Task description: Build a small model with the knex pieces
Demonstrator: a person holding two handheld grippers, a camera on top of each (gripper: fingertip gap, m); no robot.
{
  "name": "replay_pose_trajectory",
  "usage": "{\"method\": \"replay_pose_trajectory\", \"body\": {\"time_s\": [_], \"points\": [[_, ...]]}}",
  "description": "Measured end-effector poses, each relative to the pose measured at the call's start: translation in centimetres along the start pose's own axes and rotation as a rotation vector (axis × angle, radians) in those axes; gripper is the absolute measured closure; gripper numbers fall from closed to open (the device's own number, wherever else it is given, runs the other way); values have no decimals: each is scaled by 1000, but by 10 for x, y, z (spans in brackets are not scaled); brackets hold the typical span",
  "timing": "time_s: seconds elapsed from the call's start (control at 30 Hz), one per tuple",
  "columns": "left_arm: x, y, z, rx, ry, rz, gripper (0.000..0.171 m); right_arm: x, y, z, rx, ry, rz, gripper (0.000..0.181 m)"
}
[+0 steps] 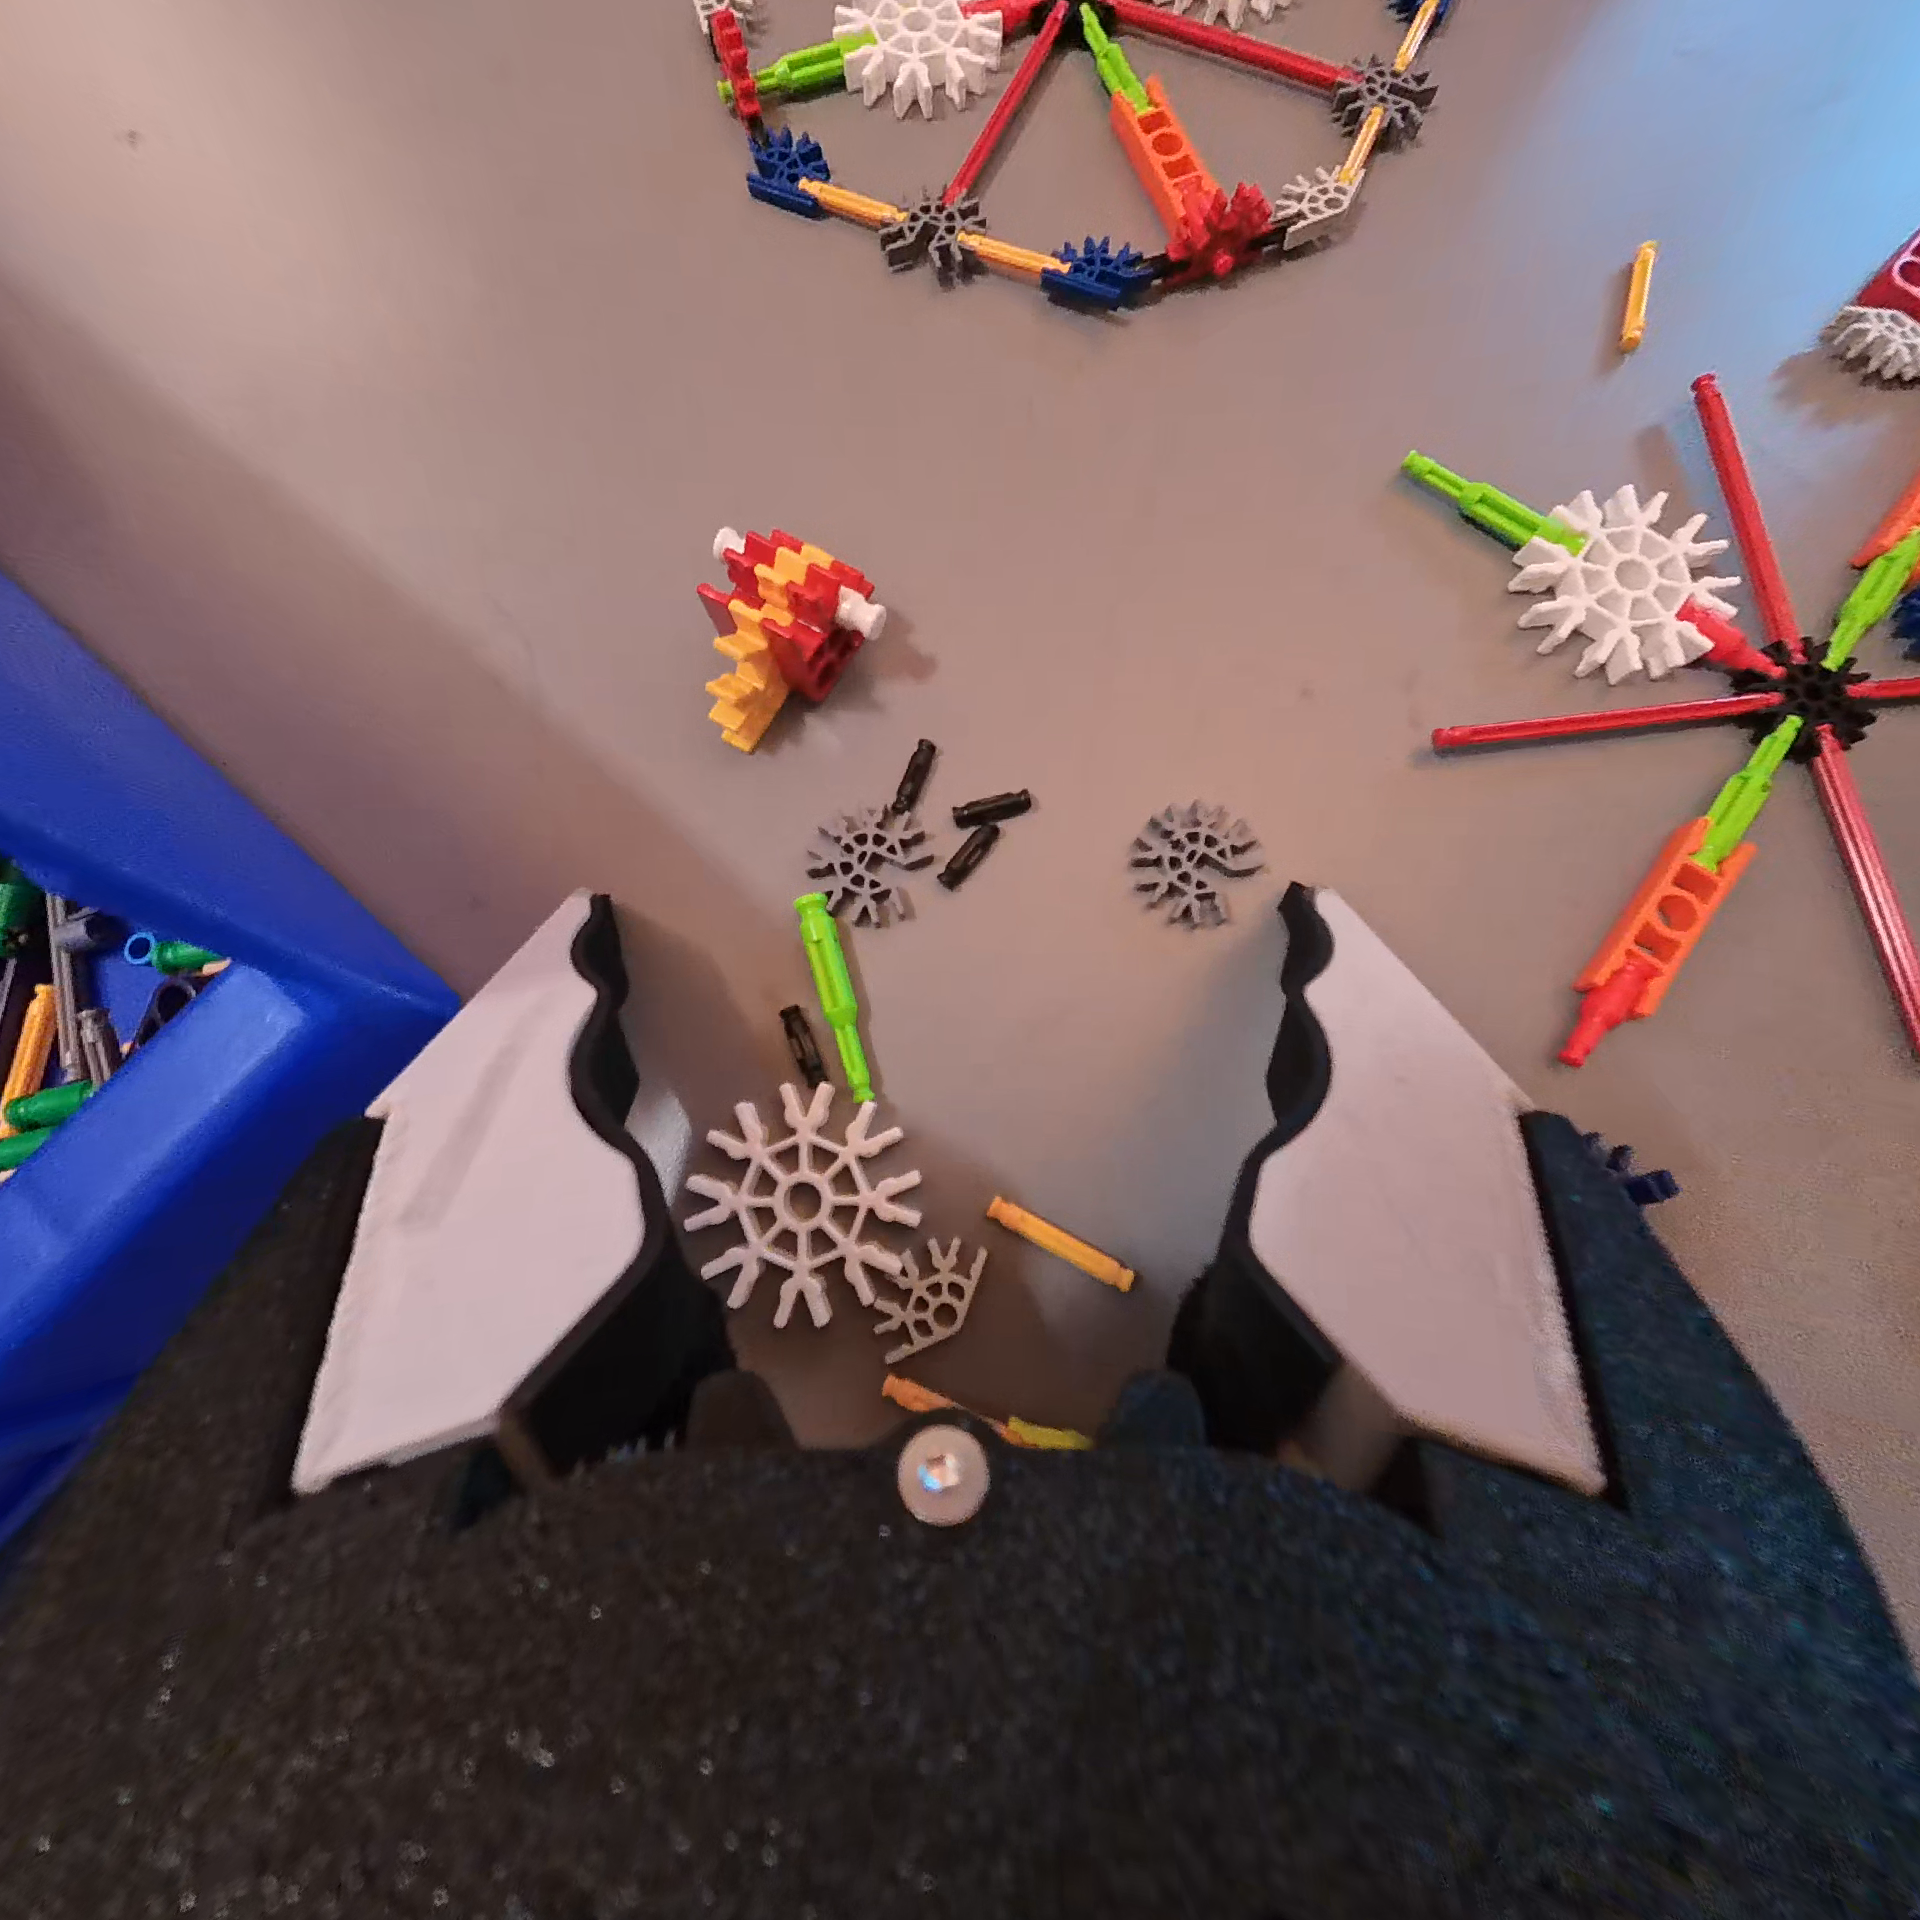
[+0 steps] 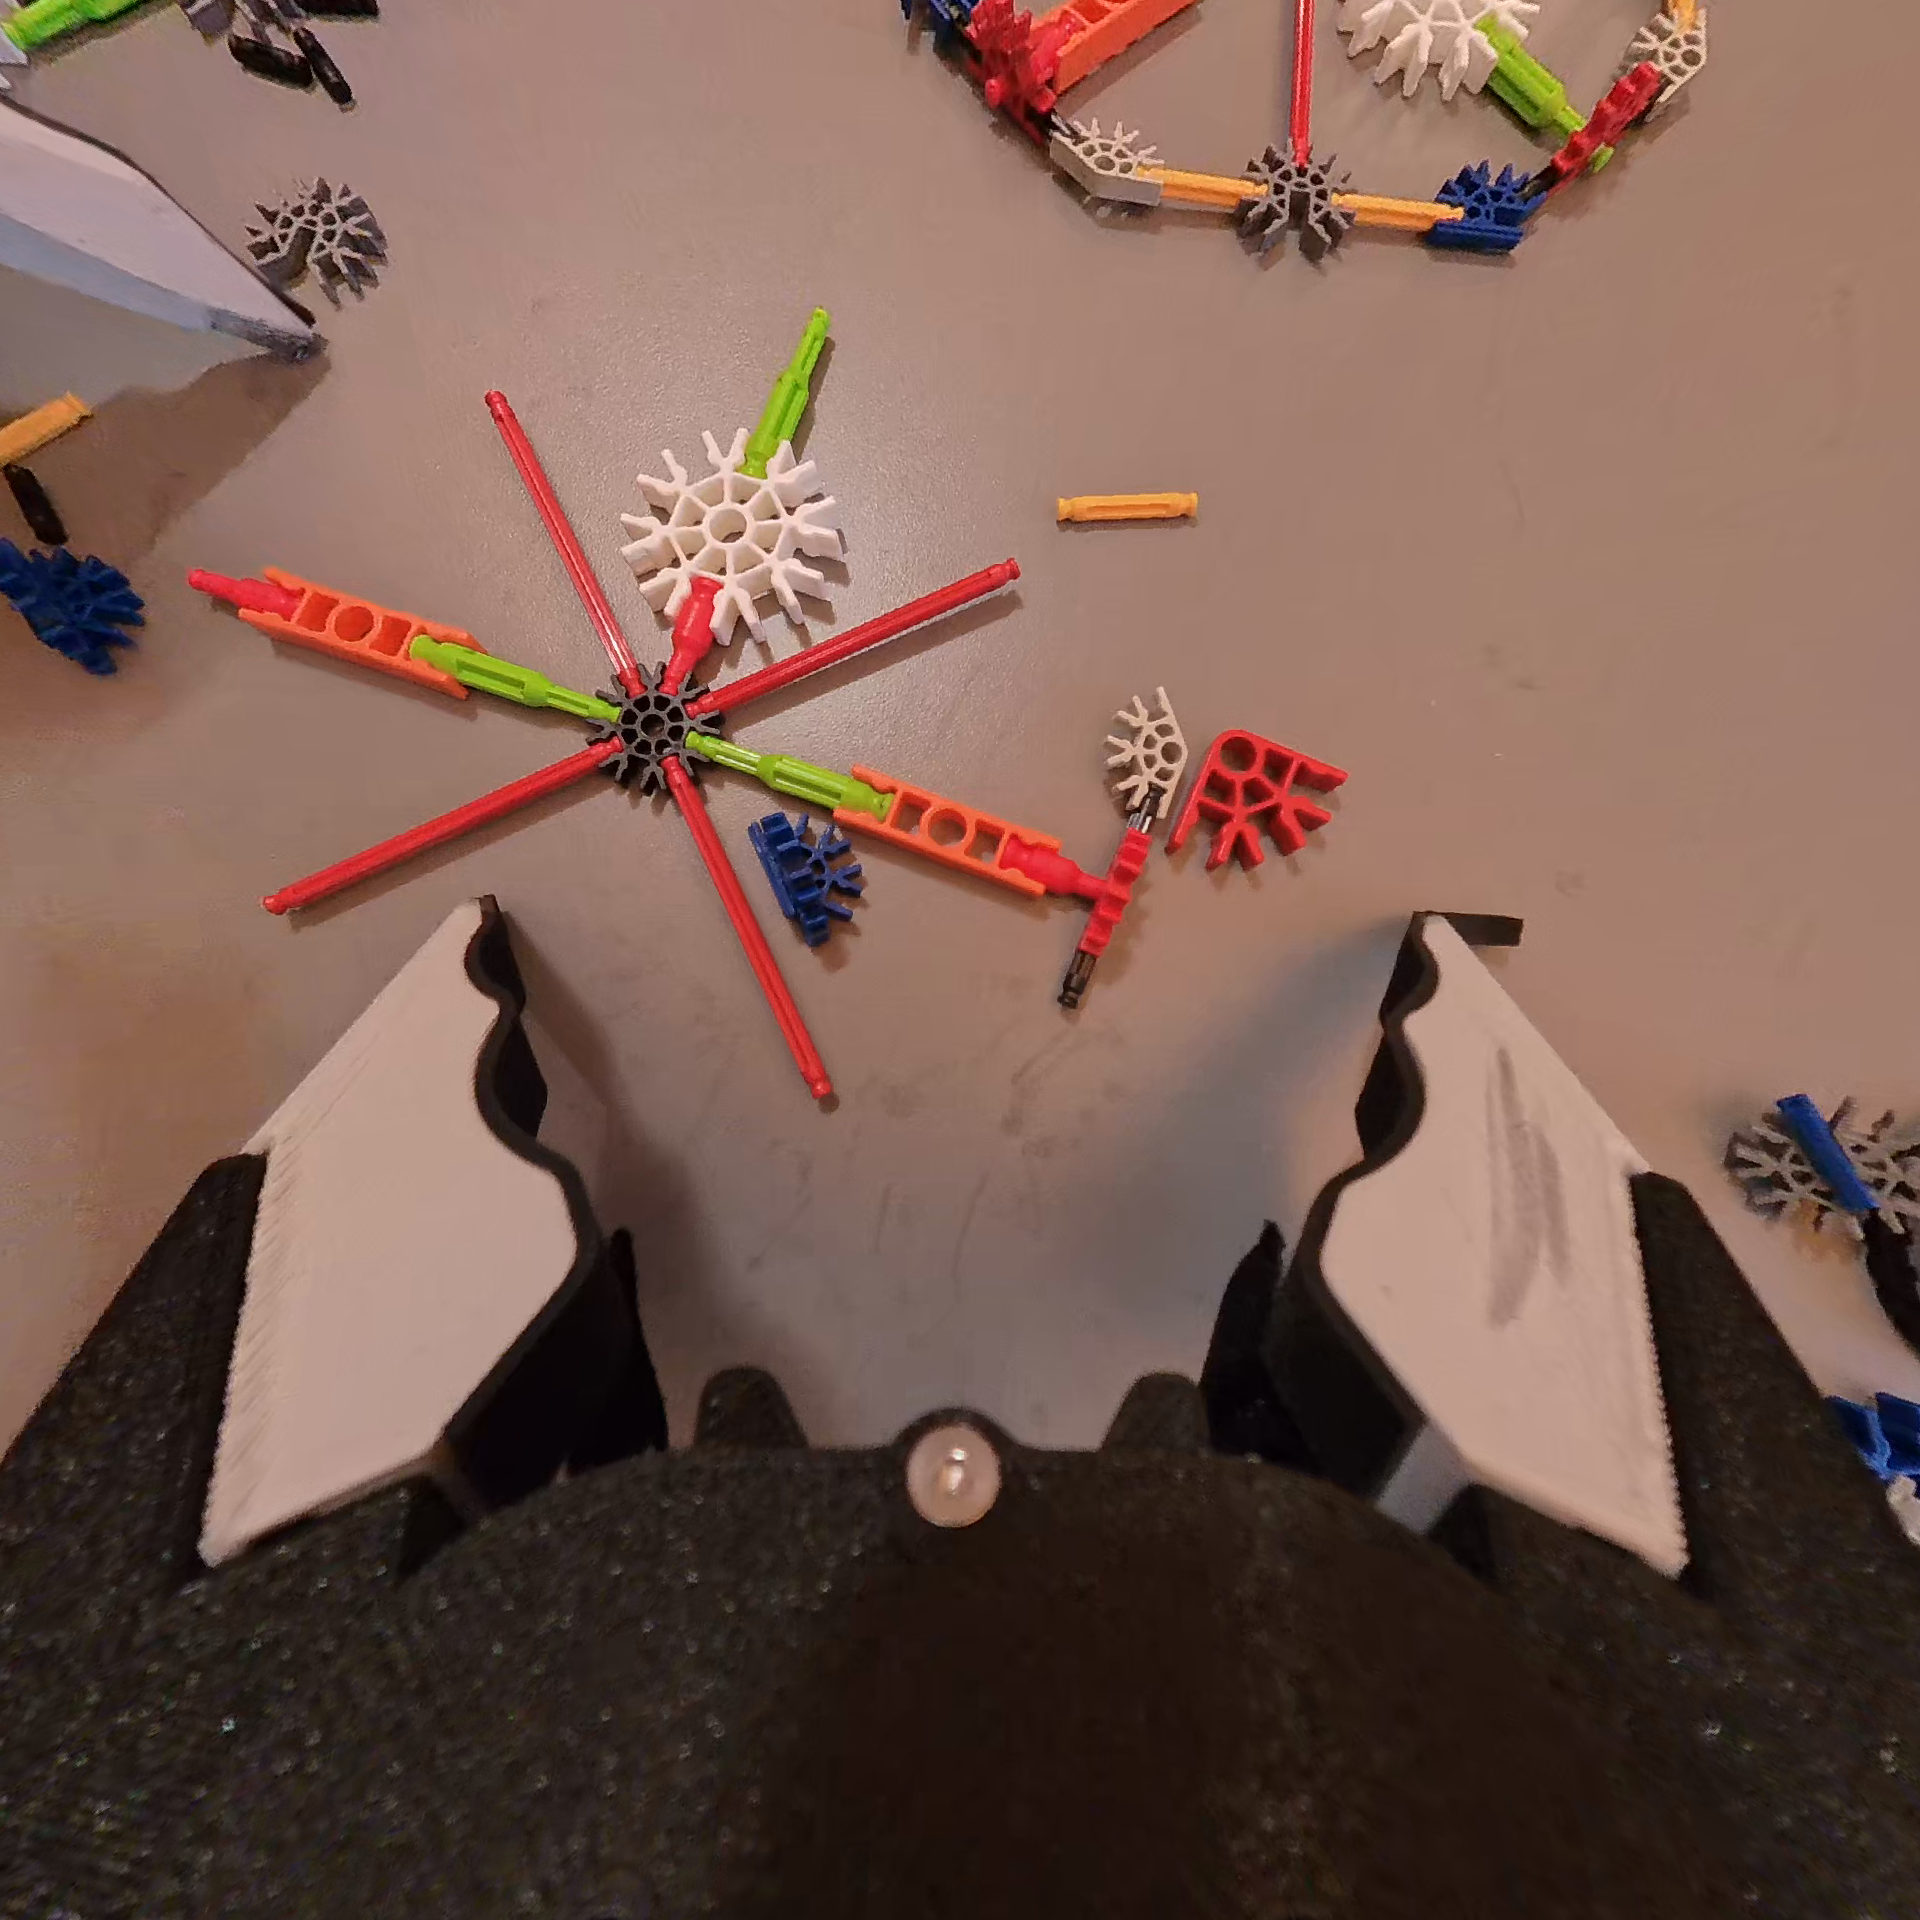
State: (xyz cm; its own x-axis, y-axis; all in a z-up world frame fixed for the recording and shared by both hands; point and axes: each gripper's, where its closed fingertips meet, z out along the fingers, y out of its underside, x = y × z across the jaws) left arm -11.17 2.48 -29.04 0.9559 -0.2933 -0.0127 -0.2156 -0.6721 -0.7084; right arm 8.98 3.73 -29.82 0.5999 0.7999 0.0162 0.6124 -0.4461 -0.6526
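Note:
My left gripper [image 1: 945, 904] is open and empty above the grey table. Between its fingers lie a white snowflake connector [image 1: 802, 1203], a green rod [image 1: 833, 992], a yellow rod [image 1: 1060, 1243] and a light grey connector [image 1: 935, 1299]. Two dark grey connectors [image 1: 869, 864] [image 1: 1195, 860] and small black rods [image 1: 992, 806] lie just beyond its tips. My right gripper [image 2: 951, 914] is open and empty. Just ahead of it lies a spoked build with a black hub [image 2: 652, 727], red rods, green rods, orange pieces and a white snowflake connector [image 2: 732, 540]. A blue connector [image 2: 808, 873] lies near it.
A blue bin [image 1: 156, 1122] of loose rods stands at the left. A ring-shaped build [image 1: 1081, 145] lies at the far side, also in the right wrist view [image 2: 1299, 192]. A red and yellow connector stack [image 1: 784, 634], a red connector [image 2: 1257, 795] and a loose yellow rod [image 2: 1127, 507] lie about.

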Motion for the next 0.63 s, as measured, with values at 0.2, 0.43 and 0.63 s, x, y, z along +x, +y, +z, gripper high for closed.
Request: {"method": "replay_pose_trajectory", "body": {"time_s": [0.2, 0.43, 0.63], "points": [[1, 0, 0, -1, 6, 3, 46, 0, 0, 0, 0, 0, 0, 24], [2, 0, 1, -5, -4, -4, 43, 0, 0, 0, 0, 0, 0, 24], [5, -1, 4, -13, -15, -15, 36, 0, 0, 0, -2, -3, -1, 24]]}}
